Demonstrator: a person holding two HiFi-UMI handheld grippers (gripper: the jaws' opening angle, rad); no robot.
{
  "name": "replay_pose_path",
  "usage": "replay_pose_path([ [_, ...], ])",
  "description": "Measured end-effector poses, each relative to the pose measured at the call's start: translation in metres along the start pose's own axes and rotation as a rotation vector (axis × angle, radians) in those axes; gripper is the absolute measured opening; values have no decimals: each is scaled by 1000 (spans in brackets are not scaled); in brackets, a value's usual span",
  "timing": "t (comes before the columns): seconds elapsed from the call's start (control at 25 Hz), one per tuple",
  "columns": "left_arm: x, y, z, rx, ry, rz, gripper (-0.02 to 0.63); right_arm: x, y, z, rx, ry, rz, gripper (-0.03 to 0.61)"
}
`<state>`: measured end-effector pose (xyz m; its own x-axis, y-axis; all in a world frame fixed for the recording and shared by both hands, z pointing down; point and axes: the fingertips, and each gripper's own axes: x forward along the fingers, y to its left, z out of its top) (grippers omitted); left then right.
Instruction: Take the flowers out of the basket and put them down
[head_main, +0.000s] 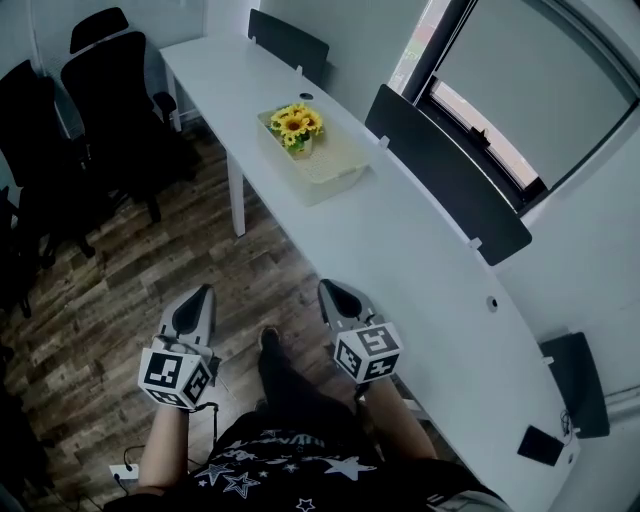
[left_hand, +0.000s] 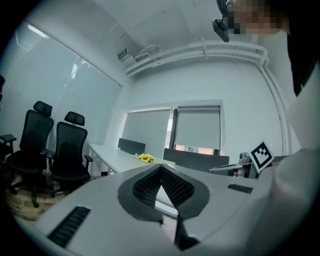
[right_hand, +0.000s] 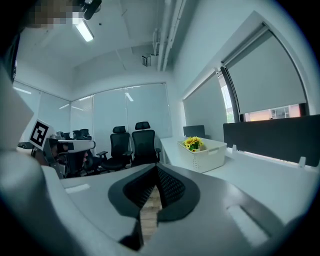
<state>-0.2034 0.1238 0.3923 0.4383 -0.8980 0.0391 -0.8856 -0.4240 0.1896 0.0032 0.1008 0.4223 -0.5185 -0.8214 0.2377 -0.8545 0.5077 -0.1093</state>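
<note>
A bunch of yellow sunflowers (head_main: 296, 125) stands in the far end of a cream basket (head_main: 335, 168) on the long white table (head_main: 420, 260). The right gripper view shows the sunflowers (right_hand: 192, 143) in the basket (right_hand: 210, 154) ahead to the right; the left gripper view shows the sunflowers (left_hand: 145, 158) small and far off. My left gripper (head_main: 205, 292) and right gripper (head_main: 324, 287) are both shut and empty, held low over the wood floor near the person's body, well short of the basket.
Black office chairs (head_main: 95, 90) stand on the wood floor (head_main: 140, 290) at the left. Dark divider panels (head_main: 445, 185) run along the table's far side, below a window with blinds (head_main: 530, 80). A black object (head_main: 545, 445) lies at the table's near right end.
</note>
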Motion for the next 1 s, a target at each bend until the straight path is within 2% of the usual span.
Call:
replay_pose_path([
  [0.2,27,29,6,28,13,37,9,44,-19,9,45,-19,12,2],
  [0.4,65,57,7,41,40,49,9,92,-38,18,40,-11,19,3],
  [0.76,150,88,14,35,73,36,9,165,-98,43,55,5,-2,3],
  [1.0,199,93,16,30,97,12,9,201,-132,55,78,6,-10,3],
])
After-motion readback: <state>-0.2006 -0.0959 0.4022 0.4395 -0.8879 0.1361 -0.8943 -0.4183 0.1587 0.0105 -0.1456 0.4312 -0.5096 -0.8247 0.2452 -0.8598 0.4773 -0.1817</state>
